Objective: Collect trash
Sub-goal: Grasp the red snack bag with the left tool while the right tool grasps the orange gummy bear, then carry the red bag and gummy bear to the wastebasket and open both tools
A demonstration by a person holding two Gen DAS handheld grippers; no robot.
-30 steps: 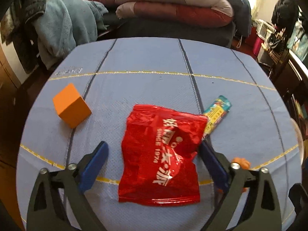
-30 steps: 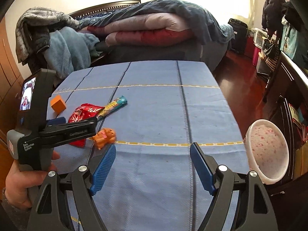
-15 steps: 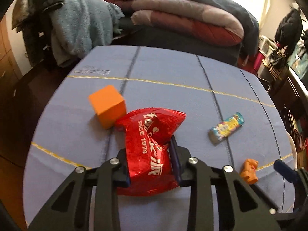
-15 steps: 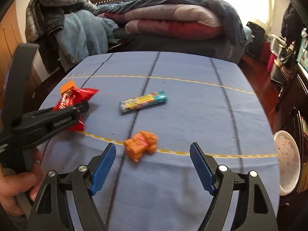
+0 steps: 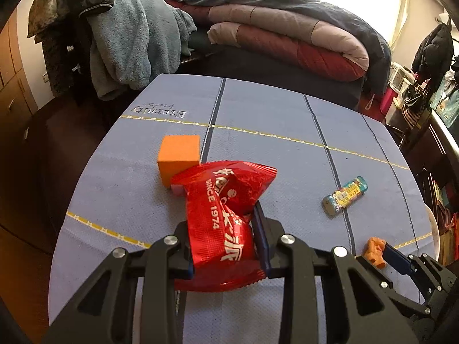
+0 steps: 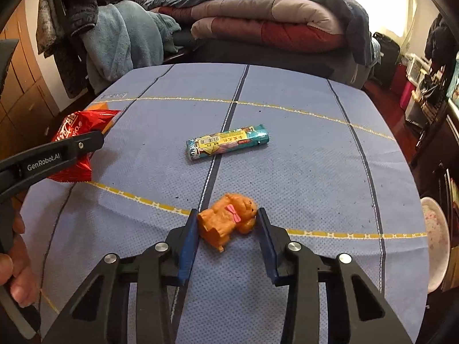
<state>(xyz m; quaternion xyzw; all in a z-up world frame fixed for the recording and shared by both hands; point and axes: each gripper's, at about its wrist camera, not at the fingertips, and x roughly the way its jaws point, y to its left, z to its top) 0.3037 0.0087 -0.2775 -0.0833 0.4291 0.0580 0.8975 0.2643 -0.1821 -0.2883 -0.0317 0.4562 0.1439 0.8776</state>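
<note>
My left gripper (image 5: 225,238) is shut on a crinkled red snack bag (image 5: 226,206) and holds it over the blue tablecloth; the bag also shows in the right wrist view (image 6: 77,140). A teal candy wrapper (image 6: 228,142) lies mid-table, and shows in the left wrist view (image 5: 345,196). My right gripper (image 6: 228,226) stands around a small orange toy bear (image 6: 229,219), its blue pads close on both sides; I cannot tell if they touch it. The bear also shows in the left wrist view (image 5: 375,250).
An orange cube (image 5: 178,159) sits just behind the red bag. A pink speckled bowl (image 6: 436,243) stands off the table's right edge. A bed with folded quilts (image 6: 272,25) and a chair with clothes (image 5: 120,37) stand behind the table (image 6: 315,157).
My left gripper closed on the red bag and raised it. My right gripper moved forward to the orange bear and narrowed around it.
</note>
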